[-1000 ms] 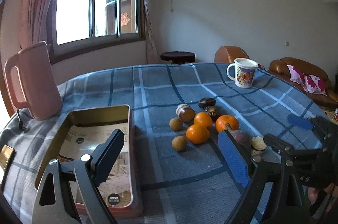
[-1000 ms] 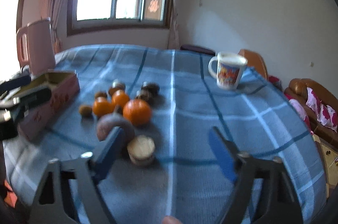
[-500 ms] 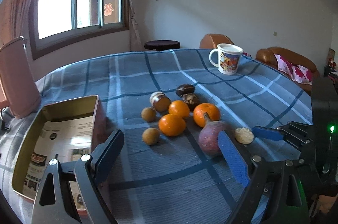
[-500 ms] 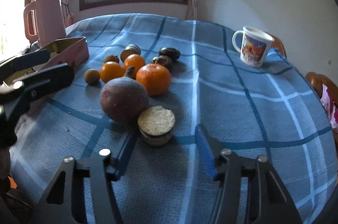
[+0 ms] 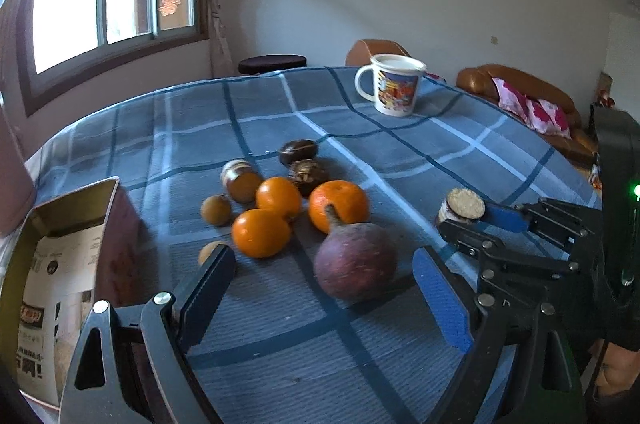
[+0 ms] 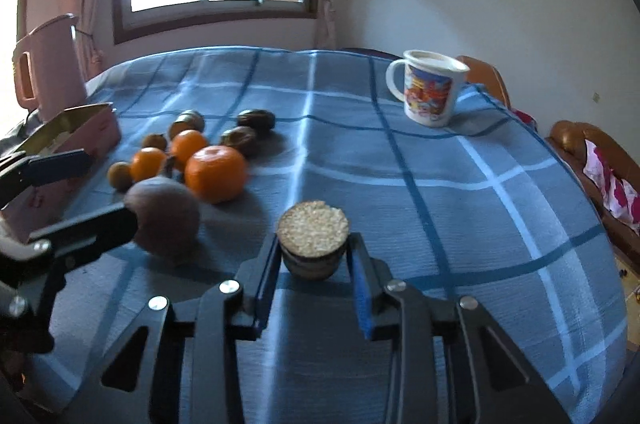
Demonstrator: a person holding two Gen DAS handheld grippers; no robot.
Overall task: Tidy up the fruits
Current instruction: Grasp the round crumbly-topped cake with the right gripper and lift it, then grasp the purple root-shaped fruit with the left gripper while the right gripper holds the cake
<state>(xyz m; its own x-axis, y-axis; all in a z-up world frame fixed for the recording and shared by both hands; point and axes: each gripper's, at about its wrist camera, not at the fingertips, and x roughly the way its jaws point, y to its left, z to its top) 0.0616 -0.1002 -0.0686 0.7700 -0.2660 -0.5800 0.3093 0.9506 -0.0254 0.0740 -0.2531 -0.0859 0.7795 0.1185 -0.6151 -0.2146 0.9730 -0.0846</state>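
A round purple fruit (image 5: pixel 354 264) with a stem lies on the blue checked cloth, just ahead of my left gripper (image 5: pixel 322 254), which is open and apart from it. Behind the purple fruit sit three oranges (image 5: pixel 339 203), several small brown fruits (image 5: pixel 216 209) and dark fruits (image 5: pixel 298 149). My right gripper (image 6: pixel 314 244) is shut on a halved brown fruit (image 6: pixel 313 228) whose pale cut face points up; both pads press its sides. In the left wrist view the right gripper (image 5: pixel 460 220) holds that halved fruit (image 5: pixel 464 201) to the right of the pile.
An open tin box (image 5: pixel 72 207) with a paper lining stands at the left. A printed mug (image 6: pixel 432 91) stands at the far right of the table, a pink kettle (image 6: pixel 48 67) at the far left. Sofas (image 5: pixel 520 91) lie beyond the table's right edge.
My right gripper moved in and closed on the halved fruit. My left gripper swung right and closer to the fruit pile, so the tin box slid to the view's left edge.
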